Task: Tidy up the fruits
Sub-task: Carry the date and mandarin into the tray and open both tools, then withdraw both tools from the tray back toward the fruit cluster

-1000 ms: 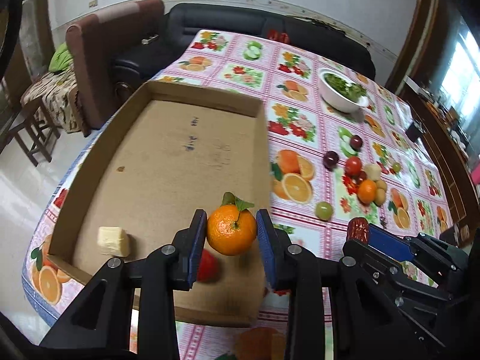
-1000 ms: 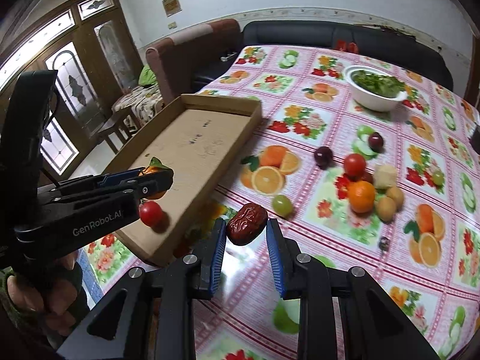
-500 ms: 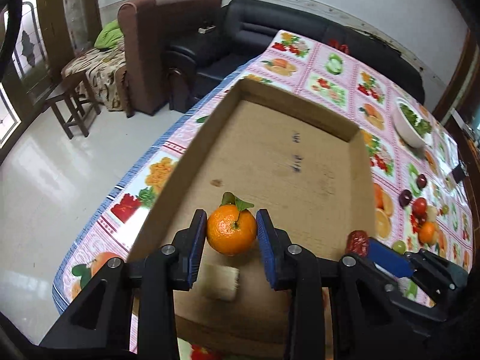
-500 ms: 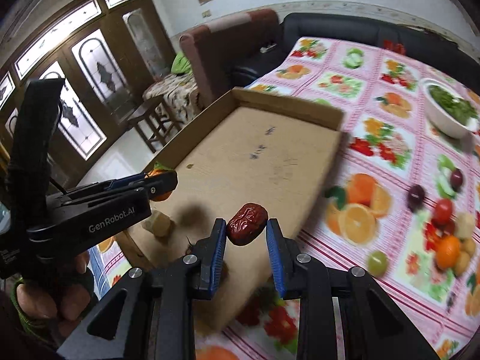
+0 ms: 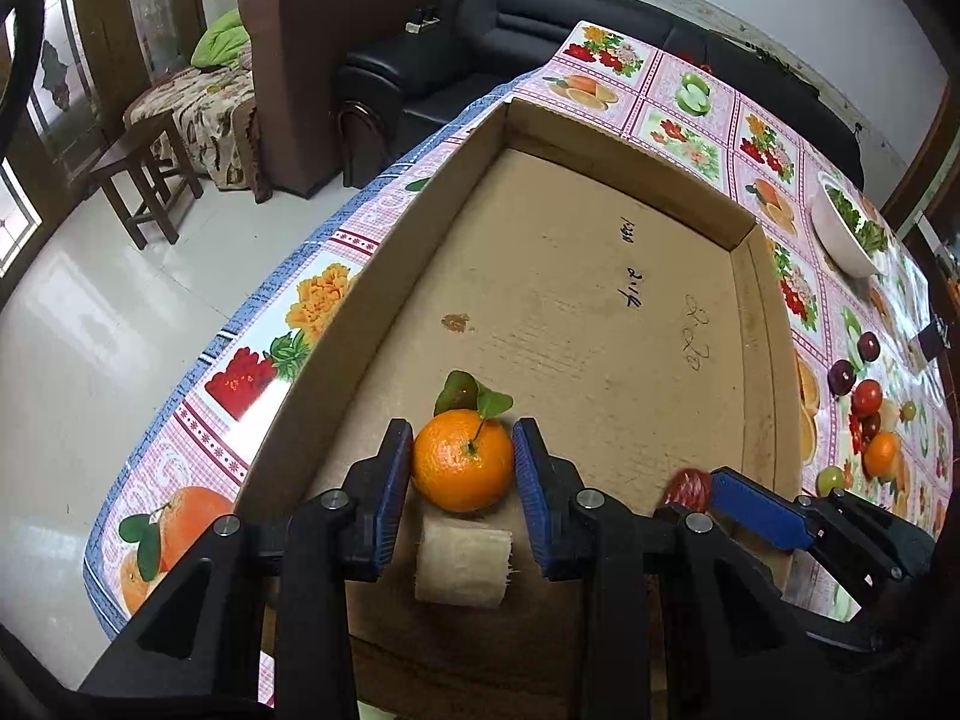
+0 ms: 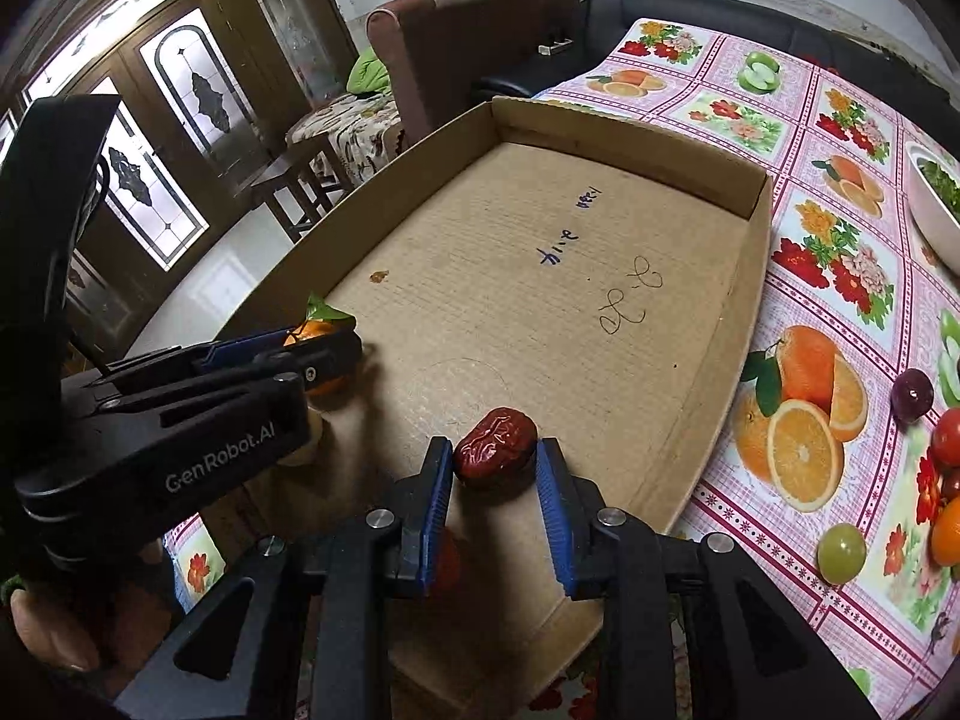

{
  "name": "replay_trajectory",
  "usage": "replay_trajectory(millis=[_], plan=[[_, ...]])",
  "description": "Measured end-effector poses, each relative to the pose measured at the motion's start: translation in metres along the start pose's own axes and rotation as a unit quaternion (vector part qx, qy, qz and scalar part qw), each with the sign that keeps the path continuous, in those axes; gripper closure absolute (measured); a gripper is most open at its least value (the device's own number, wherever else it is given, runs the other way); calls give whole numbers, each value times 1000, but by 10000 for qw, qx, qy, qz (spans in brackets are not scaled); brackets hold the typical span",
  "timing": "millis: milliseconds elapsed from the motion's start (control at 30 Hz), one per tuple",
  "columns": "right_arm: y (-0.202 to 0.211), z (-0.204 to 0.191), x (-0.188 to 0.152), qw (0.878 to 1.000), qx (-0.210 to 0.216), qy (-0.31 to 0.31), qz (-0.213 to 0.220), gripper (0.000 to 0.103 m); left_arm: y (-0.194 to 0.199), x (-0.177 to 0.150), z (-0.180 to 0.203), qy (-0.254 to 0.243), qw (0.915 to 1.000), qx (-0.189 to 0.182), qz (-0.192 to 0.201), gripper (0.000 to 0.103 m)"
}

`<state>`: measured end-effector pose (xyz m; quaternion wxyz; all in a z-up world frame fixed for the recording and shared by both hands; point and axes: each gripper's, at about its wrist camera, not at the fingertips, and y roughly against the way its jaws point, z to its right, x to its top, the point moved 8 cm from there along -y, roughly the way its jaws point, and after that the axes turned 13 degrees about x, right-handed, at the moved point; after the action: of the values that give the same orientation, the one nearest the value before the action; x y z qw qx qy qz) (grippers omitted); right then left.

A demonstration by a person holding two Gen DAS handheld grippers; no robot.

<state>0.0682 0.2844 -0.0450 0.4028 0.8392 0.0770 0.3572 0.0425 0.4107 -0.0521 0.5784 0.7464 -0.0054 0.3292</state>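
My left gripper point(image 5: 462, 468) is shut on a leafy orange mandarin point(image 5: 463, 459) and holds it low over the near left part of the shallow cardboard box point(image 5: 600, 312). A pale cut fruit chunk point(image 5: 463, 564) lies in the box just below it. My right gripper point(image 6: 493, 468) is shut on a wrinkled red date point(image 6: 494, 447) over the box's near end point(image 6: 702, 384). In the right wrist view the left gripper point(image 6: 318, 354) is at the left. A red fruit point(image 6: 447, 564) shows partly behind the right gripper's left finger.
Loose fruit lies on the fruit-print tablecloth right of the box: plums point(image 5: 842, 377), a red tomato point(image 5: 867, 397), an orange point(image 5: 881, 453), a green grape point(image 6: 841, 552). A white bowl of greens point(image 5: 847, 229) stands at the back. An armchair point(image 5: 336, 60), a sofa and a stool stand beyond the table's left edge.
Both grippers have moved left from the table over the box and come lower, each still holding its fruit. The box floor now fills both views.
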Motion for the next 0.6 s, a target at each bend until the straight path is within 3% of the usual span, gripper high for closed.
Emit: replay_trajectory(millis=[133, 467, 600], plan=[[8, -1, 1, 9999, -4, -4, 108, 57, 3, 0, -1, 17, 10000, 27, -4, 62], [51, 6, -8, 9984, 206, -189, 495, 57, 42, 2, 9, 78, 9992, -220, 327, 56], [82, 21, -21, 9968, 56, -342, 720, 55, 56, -3, 25, -50, 9984, -395, 389, 56]])
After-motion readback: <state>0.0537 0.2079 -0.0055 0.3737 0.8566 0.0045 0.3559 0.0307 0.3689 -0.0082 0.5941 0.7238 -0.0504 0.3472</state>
